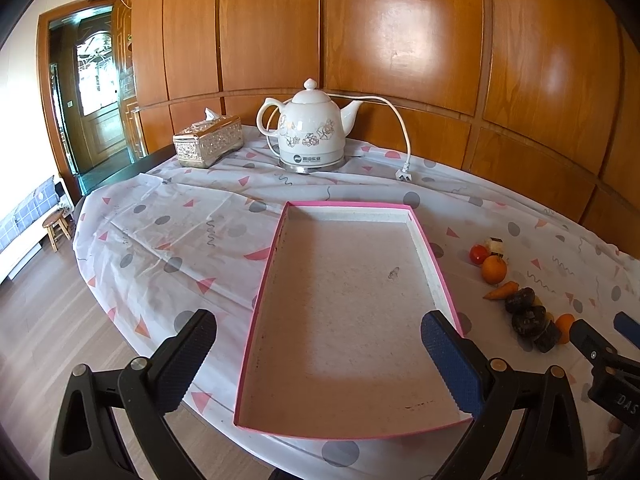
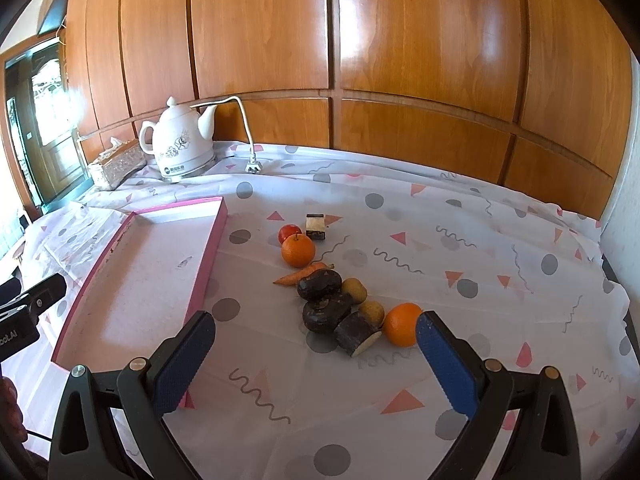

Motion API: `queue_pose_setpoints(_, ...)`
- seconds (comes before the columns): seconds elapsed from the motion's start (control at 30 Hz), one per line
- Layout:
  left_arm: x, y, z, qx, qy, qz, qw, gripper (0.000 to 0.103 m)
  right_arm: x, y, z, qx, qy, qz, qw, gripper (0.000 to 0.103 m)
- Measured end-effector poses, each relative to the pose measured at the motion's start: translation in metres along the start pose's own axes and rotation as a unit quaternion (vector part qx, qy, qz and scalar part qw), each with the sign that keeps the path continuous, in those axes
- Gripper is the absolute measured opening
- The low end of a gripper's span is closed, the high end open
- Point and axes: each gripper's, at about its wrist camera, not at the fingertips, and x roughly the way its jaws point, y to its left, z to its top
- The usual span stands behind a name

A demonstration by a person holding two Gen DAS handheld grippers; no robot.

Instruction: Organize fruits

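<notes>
On the left side of the surface point(image 2: 460, 216) lies the pink-rimmed tray point(image 1: 434, 256), flat and bare inside, with its long axis running away from the person toward the white kettle point(image 1: 310, 132) at the back. The left hand-held gripper point(image 1: 318, 346) hangs over the near end of this tray with its jaws spread wide and nothing between them, so it looks placed more to receive or steady than to pick. To the right of the tray, apart from its rim, the fruits and other food sit in a loose line that runs diagonally from far-left to near-right: a small red tomato point(image 2: 289, 233) and a layered cake square point(image 2: 316, 227) at the far end, then an orange point(image 2: 297, 251), a carrot point(image 2: 301, 274) lying crosswise with its tip toward the tray, two dark doughnut-like pieces point(image 2: 320, 285), two small tan round fruits point(image 2: 354, 290), a dark cut roll point(image 2: 358, 334), and a second orange point(image 2: 402, 324) nearest the person. The right hand-held gripper point(image 2: 316, 338) is also wide open and empty, and points straight at the near end of this line, the near orange lying just inside its right finger point(image 2: 448, 368). By my judgement the right side is clearly the nearer one for the first pick, and the carry then goes leftward over the tray's long right rim.
</notes>
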Motion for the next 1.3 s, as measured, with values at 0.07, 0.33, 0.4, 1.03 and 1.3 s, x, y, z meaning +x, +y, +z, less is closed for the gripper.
queue_pose_setpoints(0.07, 0.001, -0.003, -0.001, 0.001, 0.001, -0.001, 1.0000, 0.103, 0.000, -0.002, 0.000, -0.002, -0.001, -0.002, 1.000, 0.102)
queue_pose_setpoints(0.33, 0.006, -0.007, -0.004, 0.005, 0.009, -0.027, 0.9996, 0.103, 0.003, -0.023, 0.008, 0.008, -0.005, -0.002, 1.000, 0.102)
queue_pose_setpoints(0.4, 0.006, -0.006, -0.005, 0.001, 0.010, -0.053, 0.9986, 0.103, 0.006, -0.040, 0.014, 0.027, 0.002, 0.000, 1.000, 0.102)
queue_pose_setpoints(1.03, 0.012, -0.022, -0.009, 0.011, 0.032, -0.128, 0.9912, 0.103, 0.003, -0.206, 0.045, 0.126, 0.011, -0.115, 0.985, 0.102)
queue_pose_setpoints(1.3, 0.019, -0.028, -0.008, 0.019, 0.041, -0.119, 0.9918, 0.103, 0.004, -0.265, 0.043, 0.161, 0.017, -0.171, 0.972, 0.102)
